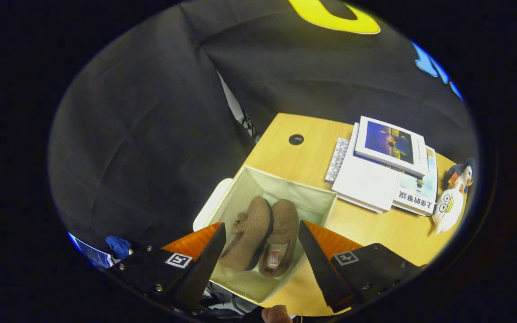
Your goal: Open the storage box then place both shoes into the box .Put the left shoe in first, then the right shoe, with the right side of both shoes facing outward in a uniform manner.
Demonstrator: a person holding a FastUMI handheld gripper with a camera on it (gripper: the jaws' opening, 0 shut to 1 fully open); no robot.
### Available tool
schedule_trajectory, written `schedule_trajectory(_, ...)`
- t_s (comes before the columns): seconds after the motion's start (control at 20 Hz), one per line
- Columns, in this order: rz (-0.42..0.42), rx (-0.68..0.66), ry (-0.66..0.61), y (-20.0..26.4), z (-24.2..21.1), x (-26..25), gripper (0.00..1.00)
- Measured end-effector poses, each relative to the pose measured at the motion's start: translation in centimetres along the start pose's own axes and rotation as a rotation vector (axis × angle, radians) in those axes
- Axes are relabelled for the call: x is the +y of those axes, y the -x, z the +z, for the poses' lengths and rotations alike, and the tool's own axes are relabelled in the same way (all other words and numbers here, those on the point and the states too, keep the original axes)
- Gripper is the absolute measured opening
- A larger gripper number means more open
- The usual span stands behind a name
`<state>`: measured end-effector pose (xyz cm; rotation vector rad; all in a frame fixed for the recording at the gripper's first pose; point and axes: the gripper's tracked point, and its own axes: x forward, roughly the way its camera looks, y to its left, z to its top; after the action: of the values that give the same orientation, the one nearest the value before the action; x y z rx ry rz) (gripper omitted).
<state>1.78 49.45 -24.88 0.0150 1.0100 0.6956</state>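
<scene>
A cream fabric storage box (285,188) stands open at the wooden table's near corner, its lid (211,204) resting against its outer side. Two brown slippers lie side by side inside it, toes pointing away from me. One slipper (250,231) leans on its side; the other slipper (282,235) lies flat with its insole and a label showing. My gripper (262,233) hovers above the box, open, with both slippers seen in the wide gap between its orange and black fingers (204,260). Nothing is held.
A stack of books (382,172) lies on the table (312,152) beyond the box. A white penguin plush toy (451,199) sits past the books. A round cable hole (296,139) marks the table's far side. A fingertip (276,313) shows below the box.
</scene>
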Motion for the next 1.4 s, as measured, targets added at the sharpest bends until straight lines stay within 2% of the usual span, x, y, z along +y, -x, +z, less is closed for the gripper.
schedule_trajectory(0.35,-0.119,-0.308,-0.021,11.3,3.1,-8.2,0.98)
schedule_trajectory(0.6,-0.251,-0.536,-0.045,21.3,3.8,-14.7,0.98)
schedule_trajectory(0.85,-0.386,-0.715,-0.052,28.7,4.8,-20.8,0.98)
schedule_trajectory(1.0,-0.458,-0.801,-0.041,32.9,4.6,-23.0,0.98)
schedule_trajectory(1.4,-0.573,-0.989,-0.052,43.3,3.8,-26.6,0.98)
